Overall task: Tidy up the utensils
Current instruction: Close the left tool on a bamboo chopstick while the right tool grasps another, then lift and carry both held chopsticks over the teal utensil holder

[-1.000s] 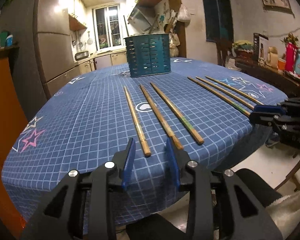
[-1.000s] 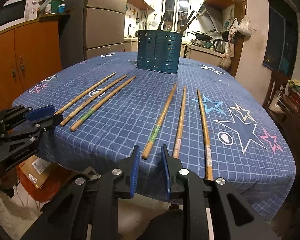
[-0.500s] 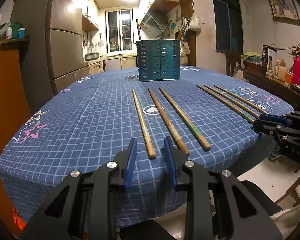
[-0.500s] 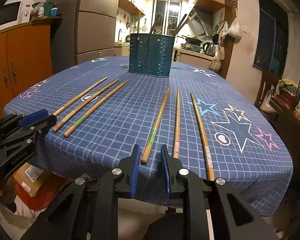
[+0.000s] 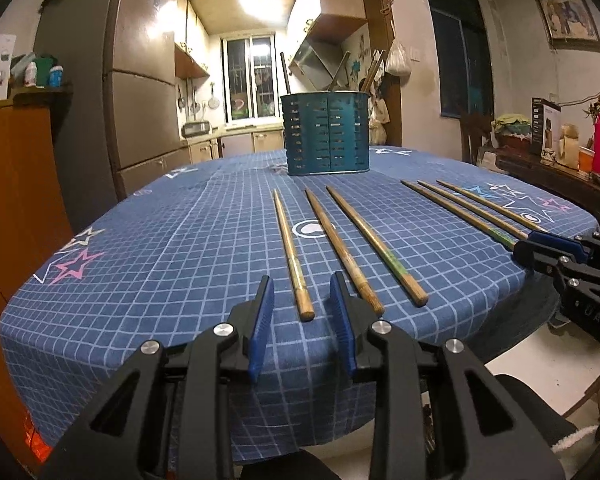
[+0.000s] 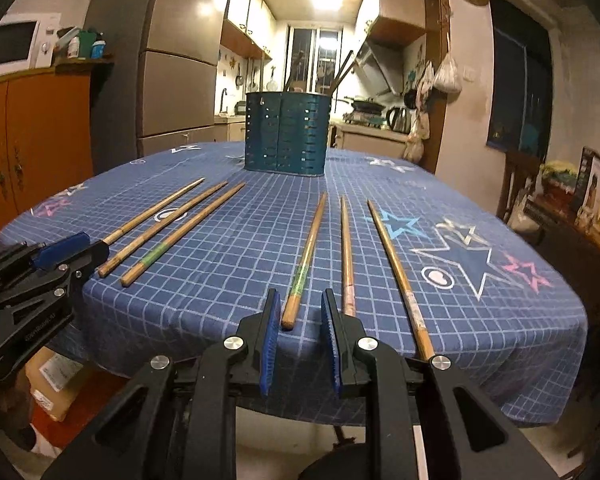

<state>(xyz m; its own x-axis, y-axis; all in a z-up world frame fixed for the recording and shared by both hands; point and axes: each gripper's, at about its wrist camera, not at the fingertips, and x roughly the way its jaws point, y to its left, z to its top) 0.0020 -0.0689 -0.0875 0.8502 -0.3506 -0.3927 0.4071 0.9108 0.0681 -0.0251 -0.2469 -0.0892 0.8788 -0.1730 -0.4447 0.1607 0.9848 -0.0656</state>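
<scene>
Six wooden chopsticks lie flat near the counter's (image 5: pixel 140 264) front edge, a left trio (image 5: pixel 332 248) and a right trio (image 6: pixel 348 256), with the perforated teal utensil holder (image 5: pixel 326 134) upright toward the far edge. They look light, stiff and thin, likely to roll on the checked tablecloth; the thick butt ends offer the surest hold. The left claw (image 5: pixel 302 322) and the right claw (image 6: pixel 300 330) hover partly open and empty, the left having just widened, in a dim kitchen.

6 chopsticks (image 5: pixel 293 254) flat, 2 trios; teal holder (image 5: pixel 327 134) upright behind.
</scene>
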